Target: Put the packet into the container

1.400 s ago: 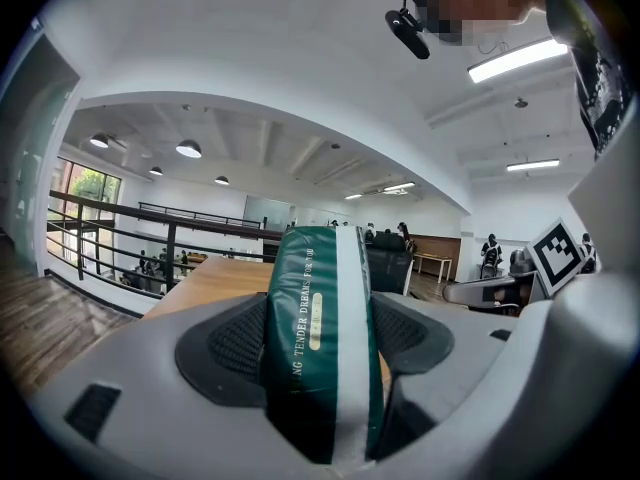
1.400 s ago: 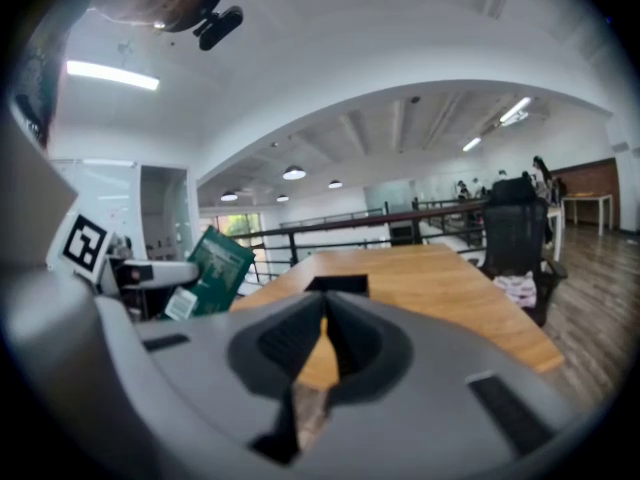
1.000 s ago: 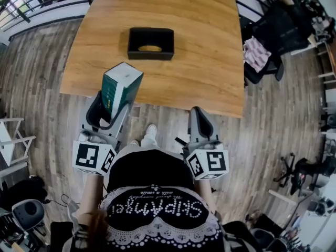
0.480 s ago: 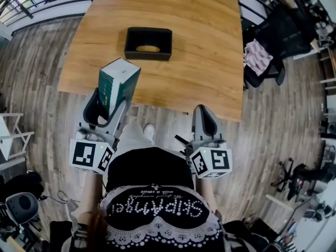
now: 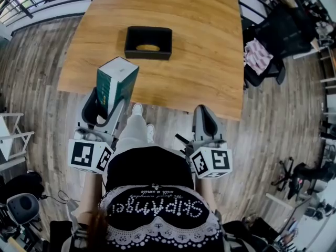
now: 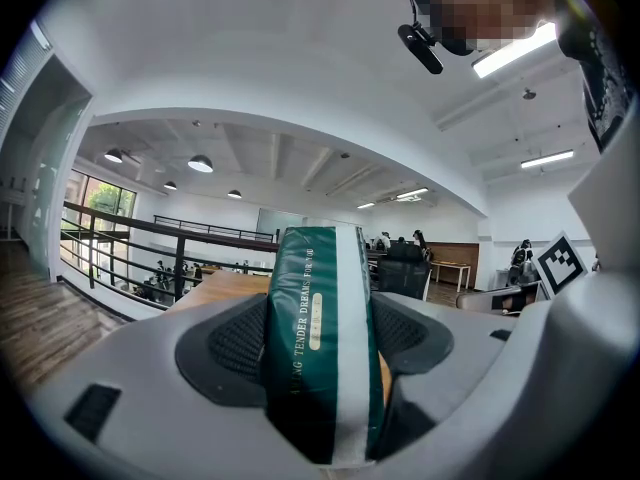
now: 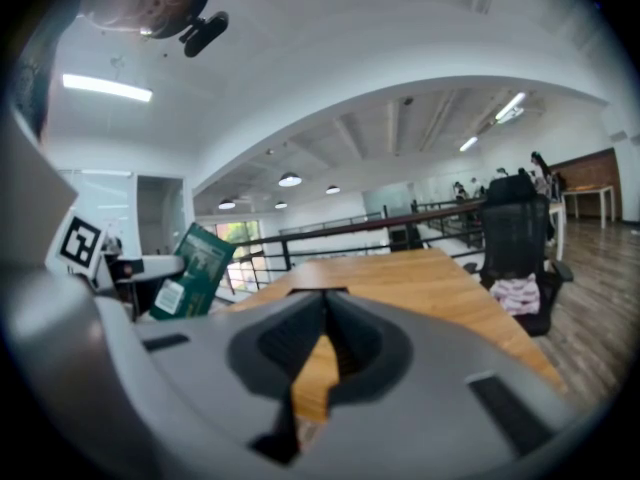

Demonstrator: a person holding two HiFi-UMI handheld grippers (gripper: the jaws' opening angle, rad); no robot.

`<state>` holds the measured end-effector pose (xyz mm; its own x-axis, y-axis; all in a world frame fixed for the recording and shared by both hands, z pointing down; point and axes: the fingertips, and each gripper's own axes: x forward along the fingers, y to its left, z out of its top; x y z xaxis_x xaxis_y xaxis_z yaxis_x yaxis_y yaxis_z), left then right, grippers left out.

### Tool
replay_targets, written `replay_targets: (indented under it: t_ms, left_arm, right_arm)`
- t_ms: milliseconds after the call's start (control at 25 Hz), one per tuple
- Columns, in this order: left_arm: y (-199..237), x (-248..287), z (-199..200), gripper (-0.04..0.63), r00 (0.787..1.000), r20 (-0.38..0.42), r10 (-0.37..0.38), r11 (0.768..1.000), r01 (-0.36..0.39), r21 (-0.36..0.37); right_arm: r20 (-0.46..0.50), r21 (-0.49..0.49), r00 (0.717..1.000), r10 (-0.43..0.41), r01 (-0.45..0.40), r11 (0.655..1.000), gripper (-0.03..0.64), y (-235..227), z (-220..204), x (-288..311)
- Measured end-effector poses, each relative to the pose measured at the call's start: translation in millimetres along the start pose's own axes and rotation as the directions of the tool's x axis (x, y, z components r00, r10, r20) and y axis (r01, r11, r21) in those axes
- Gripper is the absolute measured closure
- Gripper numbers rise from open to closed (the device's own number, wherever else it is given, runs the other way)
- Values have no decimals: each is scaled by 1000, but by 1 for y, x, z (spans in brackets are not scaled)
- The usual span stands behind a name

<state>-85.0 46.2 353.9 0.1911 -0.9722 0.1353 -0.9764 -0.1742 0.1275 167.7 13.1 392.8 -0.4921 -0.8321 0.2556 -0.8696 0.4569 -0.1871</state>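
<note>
The wooden surface [image 5: 199, 46] carries one black container [image 5: 148, 42] at its far middle, and a tan patch shows inside it that cannot be identified. The single green-and-white packet [image 5: 116, 83] is held over the surface's near left edge, well short of the container. It is pinched upright in the left tongs [image 5: 106, 108] and has shifted barely left since half a second ago. The right tongs [image 5: 203, 121], second of two, are pressed together on nothing.
</note>
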Motion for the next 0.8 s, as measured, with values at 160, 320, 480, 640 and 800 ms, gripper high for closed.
replay_targets:
  t_ms: [160, 320, 480, 640, 800]
  left_arm:
    - [6, 9, 0, 250, 1000, -1, -7, 1000, 7, -7]
    - [15, 24, 0, 250, 1000, -4, -15, 1000, 15, -15]
    - [31, 46, 3, 250, 1000, -4, -21, 999, 20, -26]
    - [54, 75, 9, 250, 999, -9, -32, 999, 32, -31]
    - [75, 106, 20, 250, 998, -3, -55, 998, 55, -25]
  right_arm:
    - [-10, 4, 1000, -11, 11, 1000, 578, -1, -1, 6]
    - [-22, 8, 1000, -19, 19, 1000, 578, -2, 0, 21]
    - [-30, 3, 999, -23, 23, 1000, 578, 0, 7, 45]
    - [-32, 5, 999, -33, 33, 999, 578, 3, 19, 77]
    - [-27, 8, 998, -49, 49, 999, 578, 5, 32, 108]
